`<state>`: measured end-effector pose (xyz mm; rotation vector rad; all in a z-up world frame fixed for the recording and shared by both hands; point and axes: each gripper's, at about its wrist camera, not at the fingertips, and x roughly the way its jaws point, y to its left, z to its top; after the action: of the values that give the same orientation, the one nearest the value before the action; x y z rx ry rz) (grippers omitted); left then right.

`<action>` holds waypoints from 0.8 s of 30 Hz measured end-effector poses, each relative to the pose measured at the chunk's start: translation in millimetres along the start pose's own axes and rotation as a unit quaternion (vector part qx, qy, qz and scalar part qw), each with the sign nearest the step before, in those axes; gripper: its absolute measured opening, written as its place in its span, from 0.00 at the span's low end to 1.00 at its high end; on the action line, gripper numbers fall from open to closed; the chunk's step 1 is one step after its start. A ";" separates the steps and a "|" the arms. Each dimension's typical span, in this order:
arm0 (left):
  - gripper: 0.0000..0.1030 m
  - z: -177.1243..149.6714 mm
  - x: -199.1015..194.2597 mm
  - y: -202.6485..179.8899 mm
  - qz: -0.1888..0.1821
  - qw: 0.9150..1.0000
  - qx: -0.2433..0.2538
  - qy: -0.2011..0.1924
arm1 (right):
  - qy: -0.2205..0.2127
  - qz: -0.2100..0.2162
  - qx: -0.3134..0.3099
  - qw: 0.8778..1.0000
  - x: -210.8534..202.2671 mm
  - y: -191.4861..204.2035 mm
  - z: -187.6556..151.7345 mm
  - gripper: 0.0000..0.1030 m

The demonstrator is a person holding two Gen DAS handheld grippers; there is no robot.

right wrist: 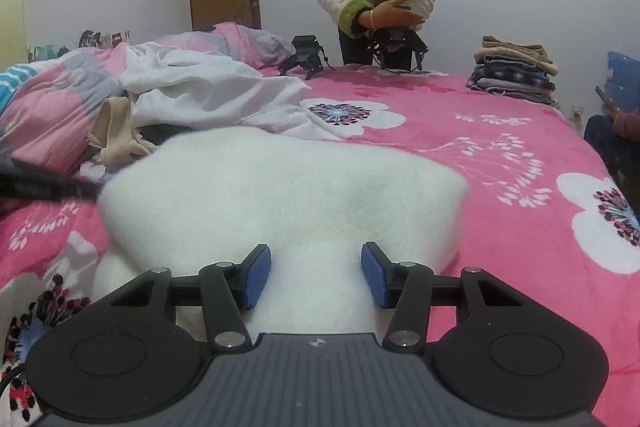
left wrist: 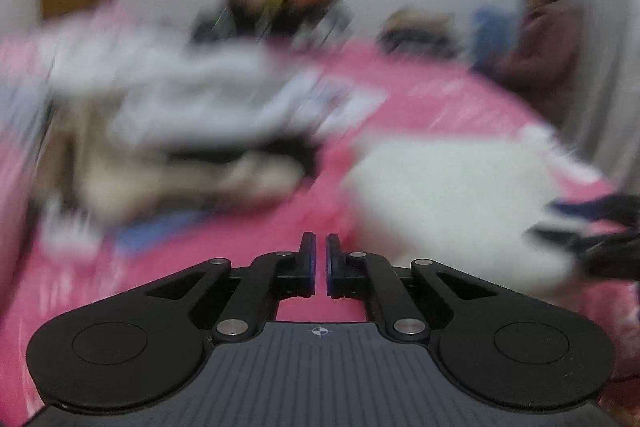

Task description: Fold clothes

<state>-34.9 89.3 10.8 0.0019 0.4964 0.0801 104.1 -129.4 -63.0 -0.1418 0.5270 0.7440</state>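
On the pink bed [right wrist: 500, 131] you've one folded stack [right wrist: 514, 71] done, a heap [right wrist: 192, 87] left; your right gripper [right wrist: 316, 277] straddles the white fleece [right wrist: 280, 187] unclamped, your left gripper [left wrist: 319, 265] closed on nothing.

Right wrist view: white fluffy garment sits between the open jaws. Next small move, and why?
Probably close the right gripper on the white fluffy garment: a raised ridge of it lies between the jaws, unpinched, and the left gripper is shut on nothing.

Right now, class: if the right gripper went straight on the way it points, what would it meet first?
Most likely the fluffy white garment: it lies directly ahead of the right gripper, between its open jaws, on the pink bedspread.
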 end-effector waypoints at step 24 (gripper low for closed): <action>0.46 -8.0 61.2 5.9 -0.022 0.997 -0.064 0.028 | -0.002 0.002 -0.020 1.000 -0.5 1.0 -1.5 0.52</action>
<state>14.4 99.7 -25.2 -0.1369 0.5468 0.0691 102.5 -129.4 -64.0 -0.1766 0.5086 0.7588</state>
